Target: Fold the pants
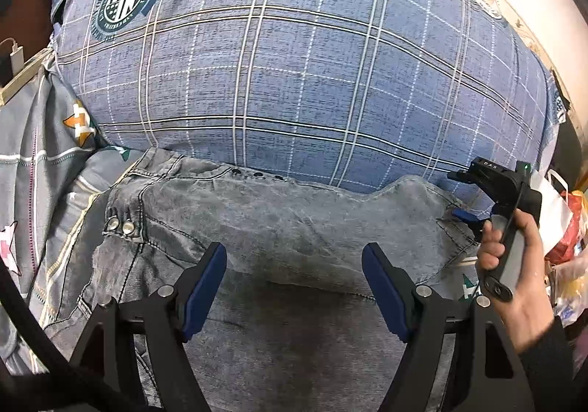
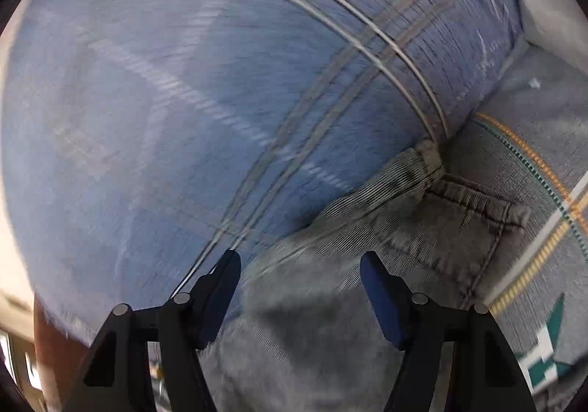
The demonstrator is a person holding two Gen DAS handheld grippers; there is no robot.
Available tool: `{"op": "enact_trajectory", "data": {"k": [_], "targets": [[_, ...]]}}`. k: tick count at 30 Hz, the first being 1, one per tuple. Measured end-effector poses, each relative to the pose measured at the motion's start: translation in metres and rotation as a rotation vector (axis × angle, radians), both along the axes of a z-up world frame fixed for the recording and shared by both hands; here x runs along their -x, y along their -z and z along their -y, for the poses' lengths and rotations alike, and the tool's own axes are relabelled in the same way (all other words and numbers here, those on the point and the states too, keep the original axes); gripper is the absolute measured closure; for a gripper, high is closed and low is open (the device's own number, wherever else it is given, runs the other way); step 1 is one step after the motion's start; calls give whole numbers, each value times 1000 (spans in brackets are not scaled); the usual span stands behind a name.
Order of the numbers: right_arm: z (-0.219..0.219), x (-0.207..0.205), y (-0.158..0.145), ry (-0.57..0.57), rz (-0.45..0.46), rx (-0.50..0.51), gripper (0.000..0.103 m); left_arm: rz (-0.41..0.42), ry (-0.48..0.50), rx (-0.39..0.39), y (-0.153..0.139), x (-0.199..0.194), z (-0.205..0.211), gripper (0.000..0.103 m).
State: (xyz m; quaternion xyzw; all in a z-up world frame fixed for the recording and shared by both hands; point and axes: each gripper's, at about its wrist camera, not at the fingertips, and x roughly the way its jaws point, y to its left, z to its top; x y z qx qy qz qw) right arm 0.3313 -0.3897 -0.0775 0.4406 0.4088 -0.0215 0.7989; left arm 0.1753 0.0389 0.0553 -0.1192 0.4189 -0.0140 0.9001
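Grey denim pants point(image 1: 279, 228) lie flat on the bed, against a big blue plaid pillow point(image 1: 294, 63). Their waistband with two metal snaps point(image 1: 121, 226) is at the left. My left gripper point(image 1: 294, 265) is open and empty, hovering above the middle of the pants. My right gripper point(image 2: 299, 272) is open and empty over the hemmed leg end point(image 2: 459, 199) of the pants, close to the pillow point(image 2: 183, 100). It also shows in the left wrist view point(image 1: 474, 206), held by a hand at the right end of the pants. The right wrist view is motion-blurred.
A grey bedsheet with star prints point(image 1: 40, 162) lies under the pants and shows in the right wrist view point(image 2: 544, 228). A white power bank point(image 1: 16, 57) sits on a ledge at the left. Plastic bags point(image 1: 566, 221) are piled past the bed's right side.
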Motion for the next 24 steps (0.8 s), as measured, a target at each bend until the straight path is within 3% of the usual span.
{"op": "enact_trajectory", "data": {"k": [7, 8, 9, 10, 12, 16, 20, 24], "targets": [[8, -24, 27, 77, -68, 15, 42, -21, 50, 6, 4, -1, 8, 26], [8, -24, 27, 77, -55, 13, 50, -26, 53, 12, 6, -2, 8, 27], [6, -25, 24, 57, -41, 26, 80, -33, 56, 18, 8, -2, 8, 27], [1, -28, 21, 27, -45, 56, 97, -40, 60, 26, 10, -3, 7, 27], [-4, -25, 15, -5, -68, 100, 97, -46, 62, 39, 12, -3, 6, 27], [-8, 13, -22, -43, 40, 104, 97, -54, 80, 87, 13, -2, 1, 26], [-24, 102, -65, -113, 194, 119, 97, -87, 138, 188, 19, -3, -1, 26], [-36, 197, -64, -118, 297, 79, 97, -116, 227, 300, 28, -5, 7, 26]]}}
